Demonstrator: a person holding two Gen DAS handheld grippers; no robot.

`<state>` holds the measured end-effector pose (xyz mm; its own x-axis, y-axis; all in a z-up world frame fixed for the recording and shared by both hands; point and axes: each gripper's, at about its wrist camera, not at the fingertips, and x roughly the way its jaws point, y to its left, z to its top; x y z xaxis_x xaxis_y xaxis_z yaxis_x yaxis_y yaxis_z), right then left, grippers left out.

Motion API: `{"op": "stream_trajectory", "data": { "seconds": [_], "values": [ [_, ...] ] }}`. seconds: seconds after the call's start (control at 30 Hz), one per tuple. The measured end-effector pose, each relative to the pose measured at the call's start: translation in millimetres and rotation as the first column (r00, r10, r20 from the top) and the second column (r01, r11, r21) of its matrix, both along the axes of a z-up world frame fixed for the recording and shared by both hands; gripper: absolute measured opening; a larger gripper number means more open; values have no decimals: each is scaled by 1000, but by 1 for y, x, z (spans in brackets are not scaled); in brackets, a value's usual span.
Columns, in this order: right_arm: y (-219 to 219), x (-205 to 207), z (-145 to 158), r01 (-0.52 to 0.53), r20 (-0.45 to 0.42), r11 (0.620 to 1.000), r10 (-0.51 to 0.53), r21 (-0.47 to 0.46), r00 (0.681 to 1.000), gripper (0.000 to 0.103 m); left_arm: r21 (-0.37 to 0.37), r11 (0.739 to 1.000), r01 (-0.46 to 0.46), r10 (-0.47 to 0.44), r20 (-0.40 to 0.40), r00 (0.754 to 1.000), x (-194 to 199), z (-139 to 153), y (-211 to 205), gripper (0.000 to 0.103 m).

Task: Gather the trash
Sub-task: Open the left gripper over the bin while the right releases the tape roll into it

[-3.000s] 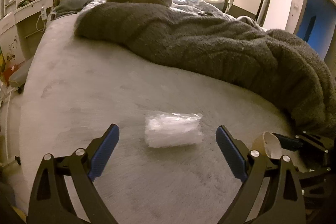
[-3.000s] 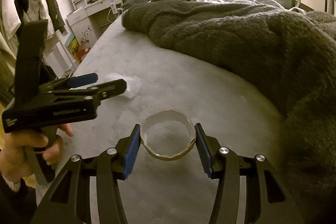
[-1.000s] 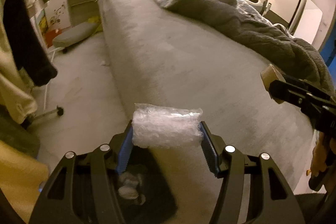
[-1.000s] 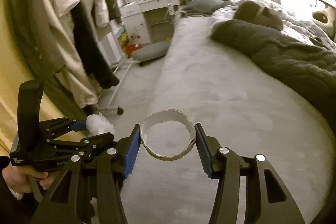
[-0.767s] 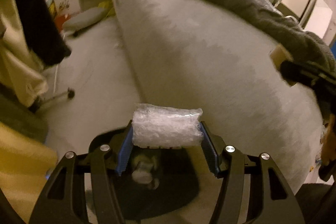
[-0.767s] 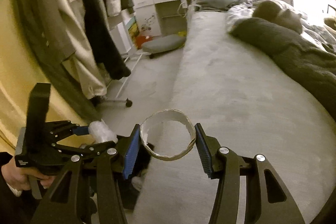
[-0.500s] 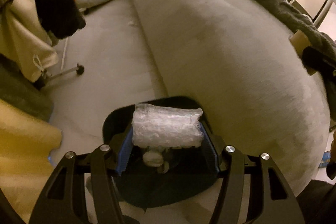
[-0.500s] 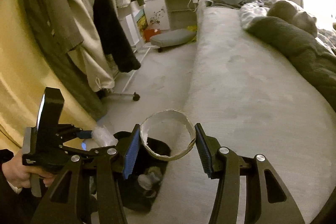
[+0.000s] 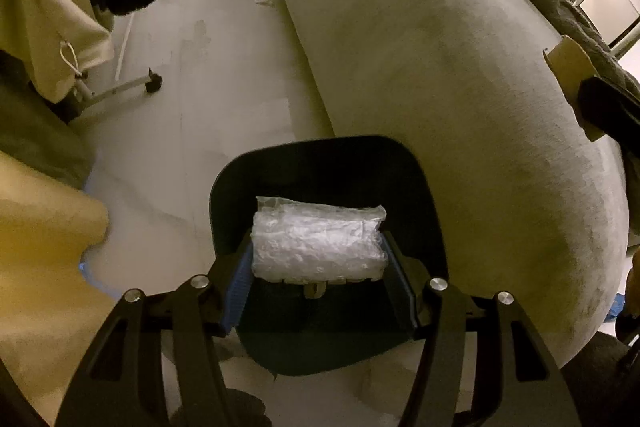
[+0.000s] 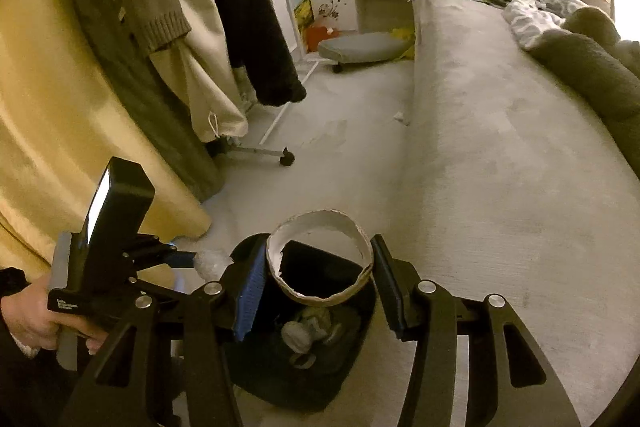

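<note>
A black bin (image 10: 320,379) on the floor beside the bed (image 10: 500,155) held crumpled scraps. Above it, the left gripper (image 9: 319,275) clamped a crinkly bubble-wrap bundle (image 9: 318,245); the right gripper (image 10: 319,273) squeezed a cardboard ring (image 10: 320,259).

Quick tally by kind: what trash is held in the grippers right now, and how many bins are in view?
Bubble-wrap packet (left gripper): 1
Cardboard ring (right gripper): 1
Black bin: 1
Total: 3
</note>
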<state>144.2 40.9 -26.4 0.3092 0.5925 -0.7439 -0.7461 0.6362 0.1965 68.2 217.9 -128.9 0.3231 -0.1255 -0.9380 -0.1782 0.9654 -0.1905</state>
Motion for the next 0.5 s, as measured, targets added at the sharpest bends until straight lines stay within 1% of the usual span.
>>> {"op": "stream_trajectory", "data": {
  "seconds": [0.23, 0.43, 0.5],
  "values": [
    [14, 3, -10, -8, -21, 1000, 8, -23, 1000, 52, -38, 999, 10, -13, -56, 998, -7, -15, 8, 63],
    [29, 0, -18, -33, -32, 999, 31, -44, 999, 52, -53, 998, 22, -25, -68, 997, -13, -19, 12, 72],
    [33, -1, -22, -39, -39, 998, 37, -53, 999, 52, -53, 998, 21, -24, -68, 997, -15, -19, 14, 73]
  ]
}}
